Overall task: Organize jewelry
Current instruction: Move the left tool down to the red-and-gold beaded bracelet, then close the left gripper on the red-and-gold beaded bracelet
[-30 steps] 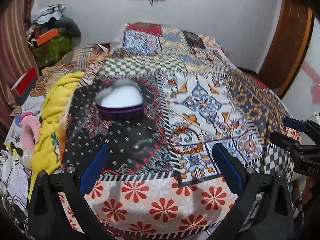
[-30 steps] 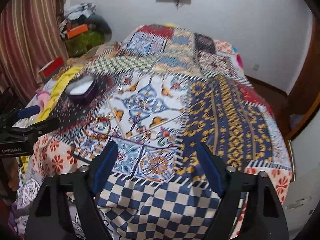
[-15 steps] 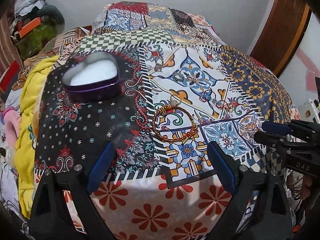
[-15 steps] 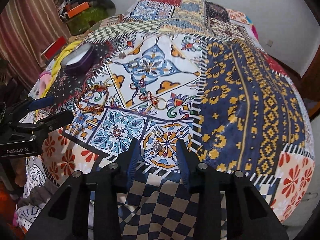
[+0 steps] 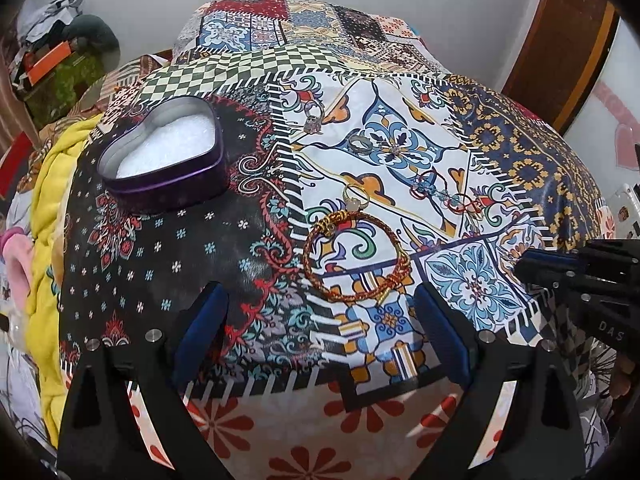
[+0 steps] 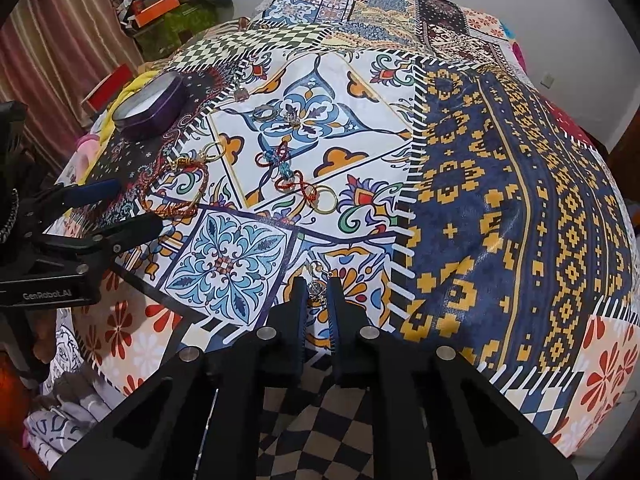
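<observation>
**Right gripper closes on a small earring while the left waits by the bangle**

I have the jewelry spread on the patchwork bedspread [image 6: 500, 168] so each piece can be picked singly. The heart-shaped tin [image 5: 162, 152] sits open at the far left with its white padding showing, and nothing is in it yet, so I judge the sorting has barely begun.

My right gripper [image 6: 318, 296] is low at the near edge of the bed, fingers pointing forward and drawn narrow around a small silver earring [image 6: 316, 288]. I cannot tell whether the pads actually pinch it or only flank it.

My left gripper [image 5: 320, 320] hovers with its fingers wide apart and nothing between them, just near of the red-and-gold bangle [image 5: 356, 258], which lies flat. A gold ring [image 5: 355, 197] lies at the bangle's far edge, a red and blue beaded cord [image 5: 442, 196] to its right, and two more rings [image 5: 358, 144] farther off.
</observation>
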Available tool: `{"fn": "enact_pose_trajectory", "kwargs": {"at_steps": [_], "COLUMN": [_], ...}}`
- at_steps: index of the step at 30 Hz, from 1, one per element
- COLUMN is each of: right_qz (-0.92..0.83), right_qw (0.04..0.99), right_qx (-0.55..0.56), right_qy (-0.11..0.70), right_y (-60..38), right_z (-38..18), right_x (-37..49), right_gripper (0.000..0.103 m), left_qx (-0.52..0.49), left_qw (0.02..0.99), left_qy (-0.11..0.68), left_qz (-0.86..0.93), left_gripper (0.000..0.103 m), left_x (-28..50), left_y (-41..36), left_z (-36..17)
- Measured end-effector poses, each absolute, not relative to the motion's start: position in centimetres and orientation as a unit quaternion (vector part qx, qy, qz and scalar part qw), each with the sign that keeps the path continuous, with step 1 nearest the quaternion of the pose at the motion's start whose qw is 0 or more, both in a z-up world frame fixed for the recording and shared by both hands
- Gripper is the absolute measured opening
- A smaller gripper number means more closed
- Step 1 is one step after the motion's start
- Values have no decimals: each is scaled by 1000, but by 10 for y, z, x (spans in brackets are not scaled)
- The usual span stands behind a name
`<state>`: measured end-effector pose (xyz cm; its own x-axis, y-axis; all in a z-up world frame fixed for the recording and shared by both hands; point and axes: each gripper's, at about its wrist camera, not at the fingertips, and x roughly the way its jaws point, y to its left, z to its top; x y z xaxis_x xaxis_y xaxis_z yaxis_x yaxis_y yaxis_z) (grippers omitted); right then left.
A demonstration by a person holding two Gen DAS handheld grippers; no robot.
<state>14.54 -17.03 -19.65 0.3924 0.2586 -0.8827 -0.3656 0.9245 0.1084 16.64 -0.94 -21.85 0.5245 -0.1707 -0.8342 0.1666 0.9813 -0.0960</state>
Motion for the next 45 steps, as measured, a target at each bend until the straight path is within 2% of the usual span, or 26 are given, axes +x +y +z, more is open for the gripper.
{"fn": "enact_pose_trajectory", "kwargs": {"at_steps": [9,12,15,19,23,28,36,45], "right_qz": [182,180,177,176,177,177,181,202], "right_qw": [846,848,851,854,858,864,877,894], "right_qx": [-36,-29,-24,-18,-13,-12,-11,-15], "right_qy": [500,497,493,489,483,471,444,399], "right_y": [-181,-184,-187,-189,-191,-192,-188,-167], "right_z": [-187,-185,-183,-180,-175,-167,-146,-113], "right_x": [155,158,159,160,159,158,155,153], "right_gripper": [9,9,9,9,9,9,9,9], "left_qx": [28,53,53,42,24,-1,-15,-21], "left_qw": [875,879,879,875,871,867,877,905], "left_qy": [470,463,460,466,472,480,463,411], "left_qz": [-109,-103,-113,-129,-132,-134,-125,-111], "left_gripper": [94,87,75,49,28,17,14,14], "left_x": [178,181,182,187,190,185,171,156], "left_y": [-21,-30,-33,-36,-34,-27,-19,-5], "left_z": [-223,-226,-226,-223,-220,-217,-199,-157]}}
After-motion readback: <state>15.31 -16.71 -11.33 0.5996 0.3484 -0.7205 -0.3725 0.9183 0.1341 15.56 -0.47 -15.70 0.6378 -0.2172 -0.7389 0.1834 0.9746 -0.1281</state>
